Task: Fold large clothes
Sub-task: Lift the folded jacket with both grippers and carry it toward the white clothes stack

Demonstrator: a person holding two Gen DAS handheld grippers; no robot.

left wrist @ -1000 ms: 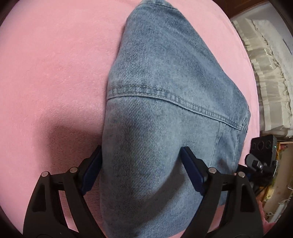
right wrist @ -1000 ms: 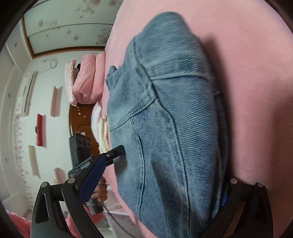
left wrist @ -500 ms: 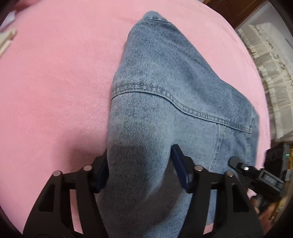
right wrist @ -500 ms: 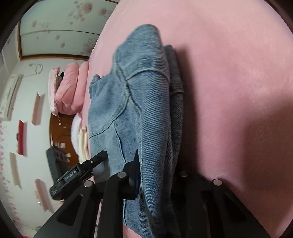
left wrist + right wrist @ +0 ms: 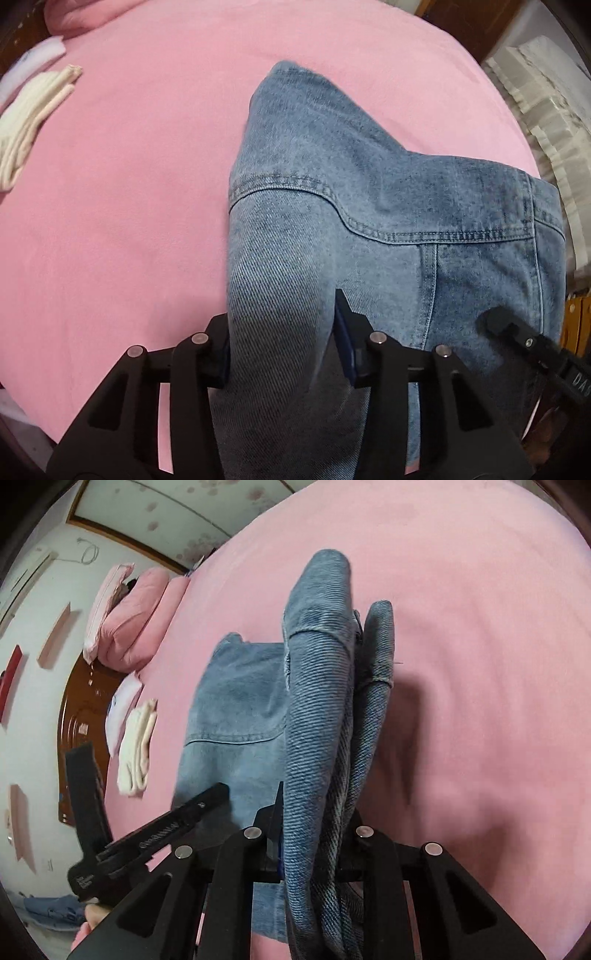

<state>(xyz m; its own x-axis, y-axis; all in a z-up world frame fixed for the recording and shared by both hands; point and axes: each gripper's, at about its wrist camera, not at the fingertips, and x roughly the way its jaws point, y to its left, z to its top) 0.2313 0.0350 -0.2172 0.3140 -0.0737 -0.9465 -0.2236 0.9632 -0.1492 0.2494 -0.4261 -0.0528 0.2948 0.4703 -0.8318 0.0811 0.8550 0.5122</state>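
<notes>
Jeans hang pinched in both grippers, left closing, right clamped, length running away across the bed.

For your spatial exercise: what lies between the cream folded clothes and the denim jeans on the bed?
Only bare pink bedsheet separates cream folded clothes from denim jeans, in the left wrist view.

This is a home bedroom. A bed spread with a pink blanket fills most of both views. At about ten o'clock in the right wrist view, pink pillows lean by a carved dark wooden headboard, with folded pale clothes just beside it. Flowered wallpaper runs across the eleven o'clock corner.
</notes>
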